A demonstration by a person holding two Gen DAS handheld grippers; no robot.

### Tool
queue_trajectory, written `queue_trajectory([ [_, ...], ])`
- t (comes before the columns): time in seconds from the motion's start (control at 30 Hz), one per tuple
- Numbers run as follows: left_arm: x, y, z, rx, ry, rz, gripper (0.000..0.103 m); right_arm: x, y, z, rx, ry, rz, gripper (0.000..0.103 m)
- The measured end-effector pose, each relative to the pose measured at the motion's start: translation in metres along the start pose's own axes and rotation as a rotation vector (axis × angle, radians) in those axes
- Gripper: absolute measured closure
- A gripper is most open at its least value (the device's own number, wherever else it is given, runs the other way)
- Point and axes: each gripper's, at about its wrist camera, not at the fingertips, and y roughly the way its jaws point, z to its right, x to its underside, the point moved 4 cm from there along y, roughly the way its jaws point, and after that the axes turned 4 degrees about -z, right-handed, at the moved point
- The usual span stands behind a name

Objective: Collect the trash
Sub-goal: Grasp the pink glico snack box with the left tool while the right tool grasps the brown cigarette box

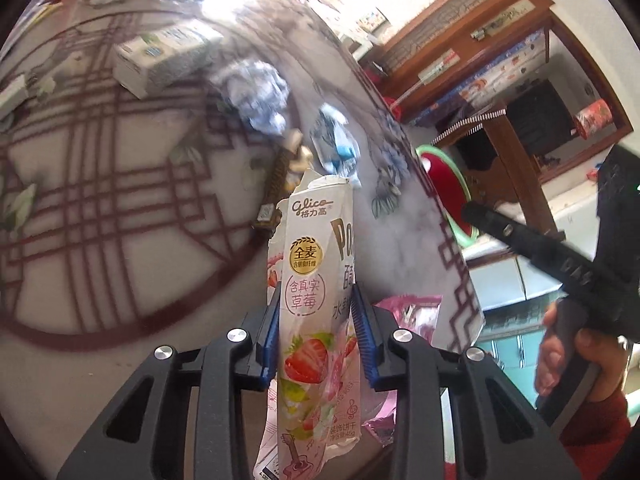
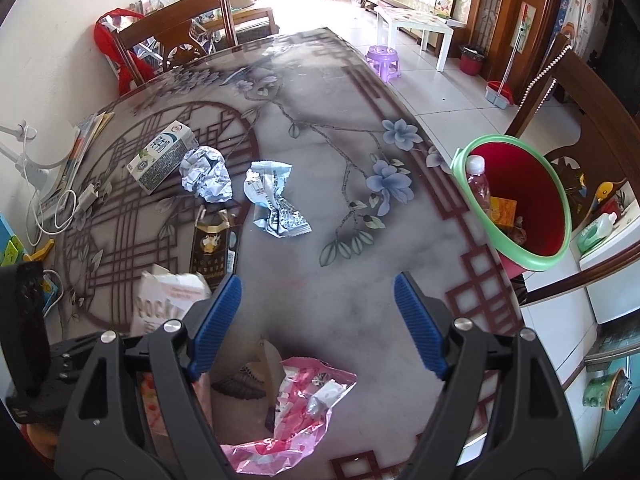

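Pocky box [image 1: 312,300]: left wrist view, standing up off the table [image 1: 120,240], left gripper [image 1: 316,320] clenched on its mid-body, blue pads flat on both broad faces. Torn top, likely empty: light, thin card, will crush if squeezed harder; mid-body grip looks adequate.

Right wrist view: right gripper [image 2: 318,316] released, jaws wide, nothing between, over pink wrapper [image 2: 296,408]: soft, crinkly film. Bin [image 2: 516,208] at table edge.
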Motion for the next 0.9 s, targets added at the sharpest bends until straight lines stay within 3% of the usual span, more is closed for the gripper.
queue_trajectory([
  [0.3, -0.025, -0.054, -0.036, -0.122, -0.064, 0.163, 0.073, -0.022, 0.02, -0.041, -0.047, -0.102, -0.023, 0.026],
  [0.63, -0.033, -0.064, -0.07, -0.159, -0.146, 0.19, 0.074, -0.021, 0.063, -0.094, -0.136, -0.185, -0.135, 0.022],
  [0.9, -0.032, -0.062, -0.078, -0.162, -0.177, 0.187, 0.073, -0.023, 0.099, -0.107, -0.17, -0.127, -0.227, 0.022],
])
